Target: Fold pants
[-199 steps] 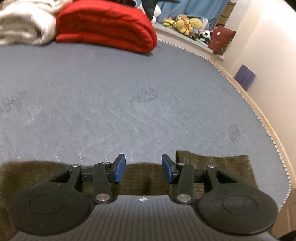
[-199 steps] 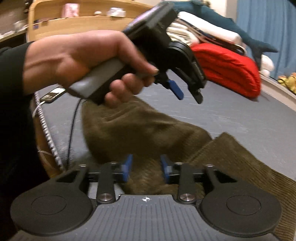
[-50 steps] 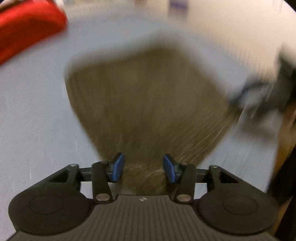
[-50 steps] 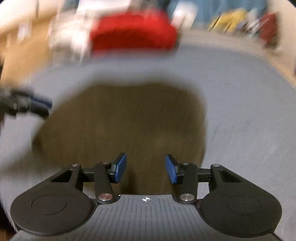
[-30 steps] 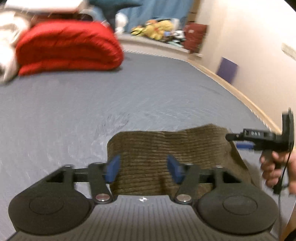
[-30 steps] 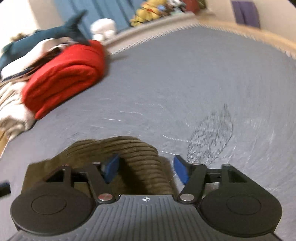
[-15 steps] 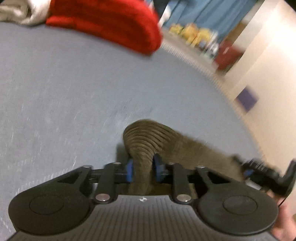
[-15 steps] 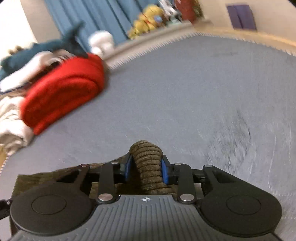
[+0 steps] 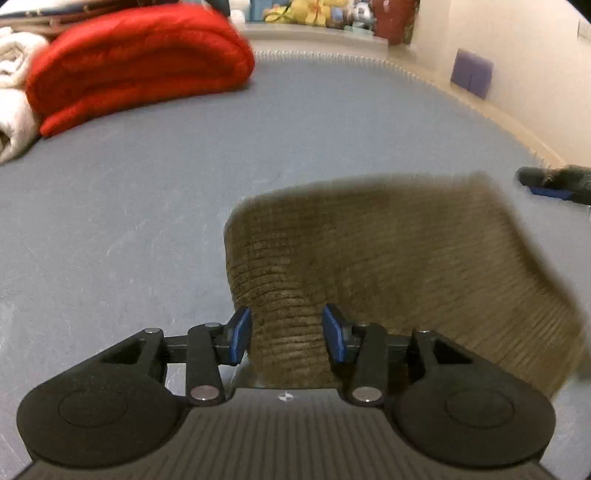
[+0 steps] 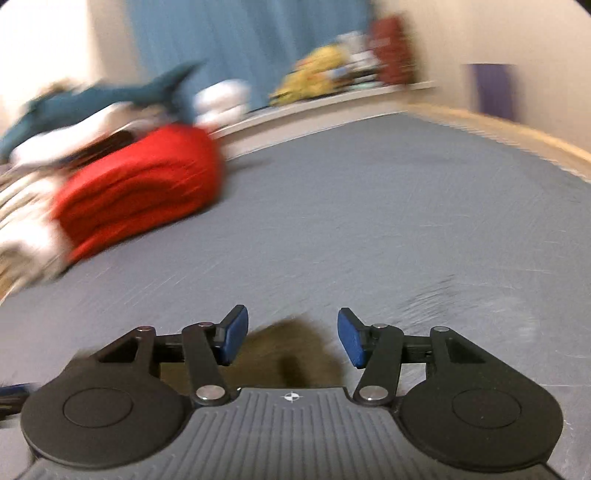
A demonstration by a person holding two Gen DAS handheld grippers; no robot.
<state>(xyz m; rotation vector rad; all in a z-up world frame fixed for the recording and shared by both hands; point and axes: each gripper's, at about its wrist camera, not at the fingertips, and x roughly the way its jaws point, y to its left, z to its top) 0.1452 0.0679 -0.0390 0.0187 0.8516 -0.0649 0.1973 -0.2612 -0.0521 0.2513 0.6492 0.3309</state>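
The brown corduroy pants (image 9: pixel 388 258) lie folded on the grey bed (image 9: pixel 110 221), blurred at their right side. My left gripper (image 9: pixel 288 328) is low at the near left corner of the pants. Its jaws are opening, and the thick fold still fills the gap between the blue pads (image 9: pixel 240 332) without looking squeezed. My right gripper (image 10: pixel 293 332) is also opening, with nothing between its pads. Only a blurred patch of the pants (image 10: pixel 280 350) shows low behind the pads. In the left wrist view the right gripper (image 9: pixel 550 184) shows at the far right edge of the pants.
A folded red blanket (image 9: pixel 140 62) and white bedding (image 9: pixel 14 103) lie at the far left of the bed. Stuffed toys (image 9: pixel 306 9) sit on a ledge behind it. The bed's wooden edge (image 9: pixel 498 122) and a wall run along the right.
Half a second ago both grippers pinched a fold of the pants. Now both sets of jaws stand wider, the right gripper has risen off the cloth, and the pants lie spread flat.
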